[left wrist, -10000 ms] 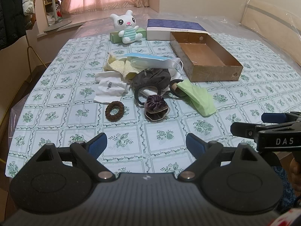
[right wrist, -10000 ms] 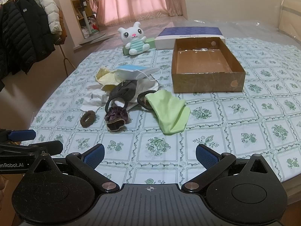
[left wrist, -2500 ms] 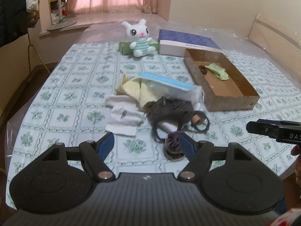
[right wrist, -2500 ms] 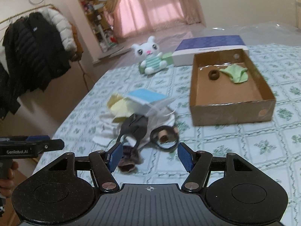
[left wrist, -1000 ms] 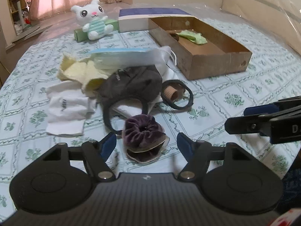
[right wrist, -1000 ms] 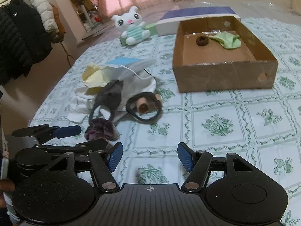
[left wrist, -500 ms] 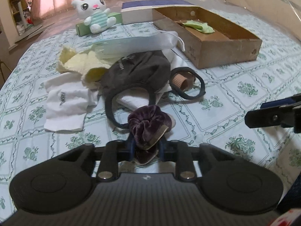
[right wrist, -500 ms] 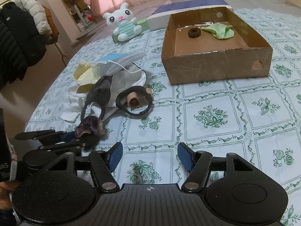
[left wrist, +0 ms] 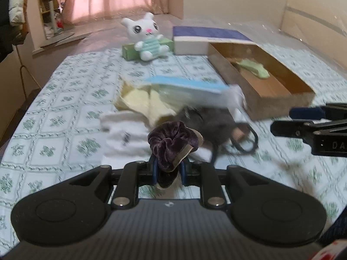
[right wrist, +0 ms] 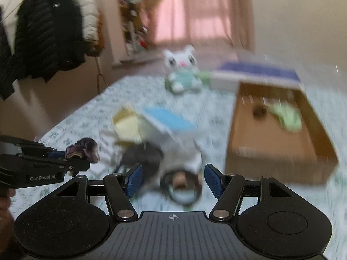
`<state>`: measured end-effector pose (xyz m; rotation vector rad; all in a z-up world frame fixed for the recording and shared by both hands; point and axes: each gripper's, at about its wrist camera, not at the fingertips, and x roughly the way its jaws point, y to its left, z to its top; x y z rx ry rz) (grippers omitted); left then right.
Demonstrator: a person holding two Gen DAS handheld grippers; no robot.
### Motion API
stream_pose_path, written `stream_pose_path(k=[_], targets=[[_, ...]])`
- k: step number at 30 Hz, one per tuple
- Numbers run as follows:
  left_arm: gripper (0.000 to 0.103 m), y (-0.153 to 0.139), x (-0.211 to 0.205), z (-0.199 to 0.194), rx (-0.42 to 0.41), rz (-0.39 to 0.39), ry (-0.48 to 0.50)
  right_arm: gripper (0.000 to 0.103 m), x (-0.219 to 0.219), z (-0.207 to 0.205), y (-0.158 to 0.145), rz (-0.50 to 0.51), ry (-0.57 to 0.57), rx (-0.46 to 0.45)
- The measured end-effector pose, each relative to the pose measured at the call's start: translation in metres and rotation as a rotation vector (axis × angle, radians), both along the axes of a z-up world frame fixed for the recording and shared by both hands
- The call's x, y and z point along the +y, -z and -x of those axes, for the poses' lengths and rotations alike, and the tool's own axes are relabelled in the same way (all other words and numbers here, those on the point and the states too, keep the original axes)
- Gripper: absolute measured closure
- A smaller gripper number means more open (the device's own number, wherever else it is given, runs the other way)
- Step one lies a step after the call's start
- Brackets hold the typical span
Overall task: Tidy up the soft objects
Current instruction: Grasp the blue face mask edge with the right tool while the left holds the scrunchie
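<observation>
My left gripper is shut on a purple velvet scrunchie, which hangs above the tablecloth; the scrunchie also shows at the left of the right wrist view. My right gripper is open and holds nothing, hovering over a black ring with a tan piece. A pile lies mid-table: pale yellow cloth, blue face mask, white cloth, dark grey cloth. The brown cardboard box at the right holds a green cloth and a brown scrunchie.
A white plush bunny sits against a green box at the far end, beside a blue-and-white box. Dark coats hang at the left past the table's edge. The right wrist view is blurred.
My left gripper closed on the purple scrunchie and lifted it off the tablecloth. Both grippers rose, and the right one rolled, blurring its view.
</observation>
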<state>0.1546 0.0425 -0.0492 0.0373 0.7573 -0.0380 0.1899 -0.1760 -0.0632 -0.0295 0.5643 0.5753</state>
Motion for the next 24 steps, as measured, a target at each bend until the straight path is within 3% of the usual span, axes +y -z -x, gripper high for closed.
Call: stream_pose_path(k=[6,8,16,21,24], targets=[[0.084,-0.006,0.006,-0.03,0.004,-0.002,-0.027,0.039,0.043,-0.03,-0.001,0.132,-0.064,-0.171],[0.084,-0.005,0.008,-0.039,0.006,0.004,-0.031,0.046,0.053,-0.04,0.003,0.168,-0.083,-0.201],[0.084,0.003,0.013,-0.071,0.02,0.025,-0.044,0.057,0.09,-0.076,0.035,0.314,-0.155,-0.23],[0.084,0.009,0.018,-0.082,0.026,0.034,-0.05,0.066,0.1,-0.093,0.046,0.331,-0.146,-0.181],[0.084,0.012,0.019,-0.087,0.03,0.037,-0.054,0.079,0.103,-0.101,0.052,0.334,-0.138,-0.156]])
